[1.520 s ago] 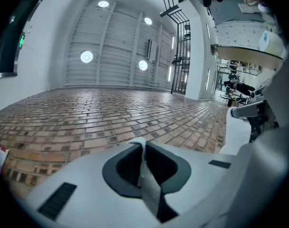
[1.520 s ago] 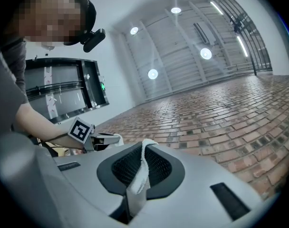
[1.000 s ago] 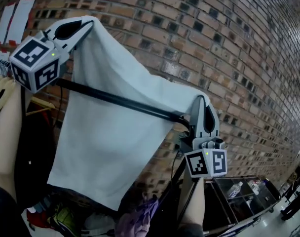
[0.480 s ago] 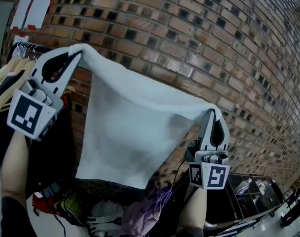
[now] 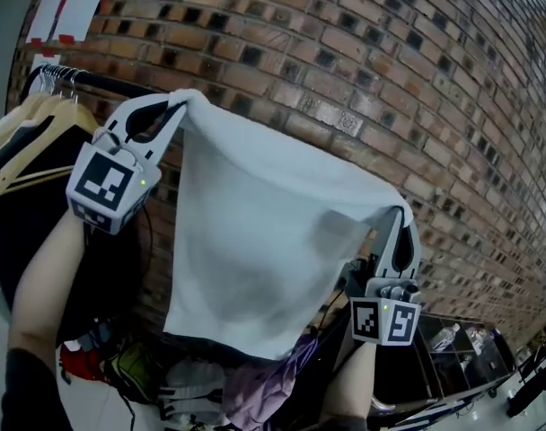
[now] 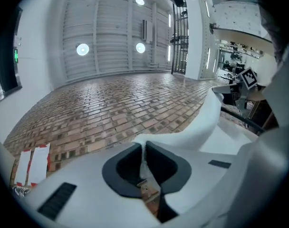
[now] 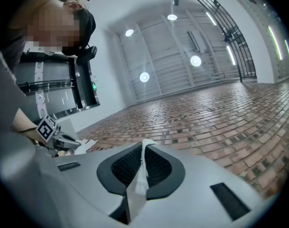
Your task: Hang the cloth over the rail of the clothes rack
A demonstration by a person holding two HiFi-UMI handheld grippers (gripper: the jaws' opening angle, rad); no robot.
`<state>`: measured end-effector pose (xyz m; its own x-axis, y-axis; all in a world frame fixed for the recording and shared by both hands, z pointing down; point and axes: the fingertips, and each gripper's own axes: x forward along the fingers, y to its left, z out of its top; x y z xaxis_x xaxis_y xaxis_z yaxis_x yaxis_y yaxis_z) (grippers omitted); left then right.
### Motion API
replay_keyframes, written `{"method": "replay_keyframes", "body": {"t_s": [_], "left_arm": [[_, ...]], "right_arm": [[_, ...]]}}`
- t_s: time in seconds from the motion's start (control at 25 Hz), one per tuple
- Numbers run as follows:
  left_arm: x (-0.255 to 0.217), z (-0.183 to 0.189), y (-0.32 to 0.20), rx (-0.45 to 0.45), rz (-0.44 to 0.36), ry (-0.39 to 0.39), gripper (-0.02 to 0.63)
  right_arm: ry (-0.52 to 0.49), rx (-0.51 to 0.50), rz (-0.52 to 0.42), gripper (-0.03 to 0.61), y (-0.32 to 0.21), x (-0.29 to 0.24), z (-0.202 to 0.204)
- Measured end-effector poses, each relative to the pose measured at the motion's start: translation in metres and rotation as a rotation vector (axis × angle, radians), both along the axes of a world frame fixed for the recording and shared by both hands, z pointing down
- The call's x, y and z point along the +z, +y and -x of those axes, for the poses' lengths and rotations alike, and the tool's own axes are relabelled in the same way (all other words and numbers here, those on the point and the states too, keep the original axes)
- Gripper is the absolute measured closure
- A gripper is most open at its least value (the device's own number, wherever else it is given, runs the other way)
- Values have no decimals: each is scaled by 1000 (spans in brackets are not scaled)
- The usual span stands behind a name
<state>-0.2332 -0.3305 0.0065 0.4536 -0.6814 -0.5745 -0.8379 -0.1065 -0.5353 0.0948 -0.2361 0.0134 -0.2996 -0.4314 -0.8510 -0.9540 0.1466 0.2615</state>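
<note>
The left gripper (image 5: 178, 108) is clamped on one upper corner of the white cloth (image 5: 255, 241) and the right gripper (image 5: 401, 214) on the other. A thin fold is pinched between each pair of jaws, so the cloth hangs spread before the brick wall (image 5: 345, 52). The left corner sits just beside the black rack rail (image 5: 93, 79) carrying wooden hangers (image 5: 26, 137), though whether cloth touches rail is hard to tell.

the pale grey plastic left claw (image 5: 177, 108) and matching right claw (image 5: 400, 210) have black teardrop cut-outs – each is backed by a white cube (image 5: 107, 185) with black square markers and a small green light. a dark sleeve (image 5: 20, 391) covers the left upper arm.
</note>
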Motion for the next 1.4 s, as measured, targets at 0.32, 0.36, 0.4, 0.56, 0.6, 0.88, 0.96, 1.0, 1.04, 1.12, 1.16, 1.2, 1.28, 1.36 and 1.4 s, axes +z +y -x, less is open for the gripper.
{"method": "replay_keyframes", "body": {"t_s": [0.32,0.36,0.4,0.56,0.6,0.88,0.96,1.0,1.04,1.12,1.16,1.2,1.28,1.36,1.4], "left_arm": [[-21,-18,-27,33,45,84,577],[-23,-18,-30,22,44,83,577],[-25,-17,-33,7,42,81,577],[-37,-14,-44,-7,48,86,578],[-42,-14,-47,-1,48,83,578],[-80,-20,-62,-57,-34,-87,578],[-92,-21,-71,-53,-27,-125,577],[-97,-19,-76,-41,-11,-132,575],[-103,-16,-79,-23,8,-131,575],[-110,-5,-83,-3,35,-124,575],[-112,2,-83,-8,39,-121,575],[-111,10,-83,-17,42,-120,575],[-101,23,-80,-30,54,-127,575],[-88,30,-71,-46,51,-156,575],[-81,31,-64,-53,37,-174,575]], "right_arm": [[37,-130,21,552,-30,7,-1],[44,-142,14,552,-32,7,-1],[50,-153,4,551,-35,6,-2],[70,-139,-29,552,-37,-9,-7],[68,-127,-33,552,-38,-15,-8],[-11,-88,-28,552,-48,-42,-6],[-22,-96,-16,551,-51,-47,-2],[-15,-95,-9,551,-52,-50,2],[-2,-87,-4,551,-51,-53,6],[26,-61,-2,551,-49,-61,14],[34,-51,2,551,-48,-65,17],[38,-46,8,551,-49,-67,18],[45,-49,27,551,-51,-68,20],[54,-70,37,551,-55,-64,23],[54,-85,37,551,-55,-61,24]]}}
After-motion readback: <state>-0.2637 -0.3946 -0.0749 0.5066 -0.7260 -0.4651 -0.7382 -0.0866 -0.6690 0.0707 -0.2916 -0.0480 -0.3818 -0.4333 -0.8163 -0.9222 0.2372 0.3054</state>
